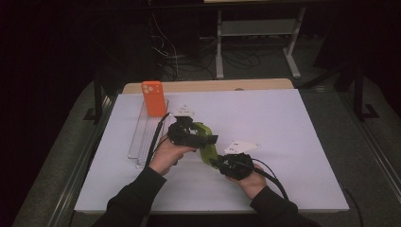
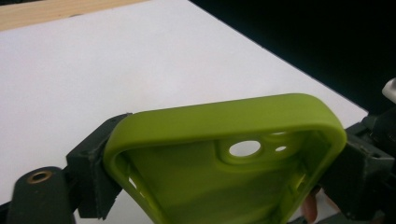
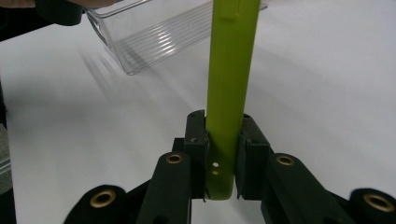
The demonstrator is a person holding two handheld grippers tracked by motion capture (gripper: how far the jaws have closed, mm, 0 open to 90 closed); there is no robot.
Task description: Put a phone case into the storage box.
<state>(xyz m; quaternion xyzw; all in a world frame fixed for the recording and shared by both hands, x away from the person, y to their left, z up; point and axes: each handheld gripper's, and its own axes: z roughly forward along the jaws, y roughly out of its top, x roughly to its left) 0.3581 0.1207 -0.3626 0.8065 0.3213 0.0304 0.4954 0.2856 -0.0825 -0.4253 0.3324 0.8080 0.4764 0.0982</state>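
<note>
Green phone case [image 3: 230,70] between both grippers' jaws.

An orange phone case [image 1: 153,98] stands upright at the far end of a clear ribbed plastic tray [image 1: 142,137], which lies on the left part of the white table [image 1: 283,142]. A bare wooden strip [image 1: 208,85] edges the table's far side, with cables [image 1: 165,47] on the dark floor beyond
</note>
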